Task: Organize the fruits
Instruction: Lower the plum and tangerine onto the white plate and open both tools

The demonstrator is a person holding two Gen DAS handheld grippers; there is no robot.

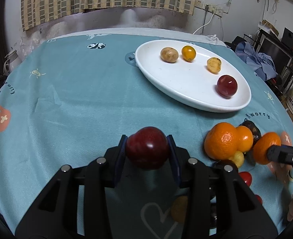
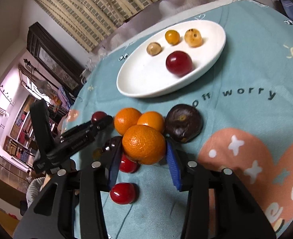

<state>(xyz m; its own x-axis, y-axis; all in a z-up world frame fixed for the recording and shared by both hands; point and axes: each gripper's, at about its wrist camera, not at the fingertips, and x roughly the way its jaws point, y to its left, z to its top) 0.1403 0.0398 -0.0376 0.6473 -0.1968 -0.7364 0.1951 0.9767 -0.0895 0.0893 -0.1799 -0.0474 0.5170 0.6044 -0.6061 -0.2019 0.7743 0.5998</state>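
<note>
Left claw [image 1: 147, 147] clamped on red plum [image 1: 147, 147]; right claw [image 2: 143, 155] pinching mandarin [image 2: 144, 144] across its middle (soft, smooth, easily bruised): squeeze gently.

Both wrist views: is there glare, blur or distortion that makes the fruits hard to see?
Left wrist view: fisheye bends the table edge and curtain; a small highlight sits on the dark red fruit in the left claw; fruits under the claw body are dim and blurred. Right wrist view: strongly tilted and curved; the orange in the right claw is sharp; the room at left is washed out.
</note>
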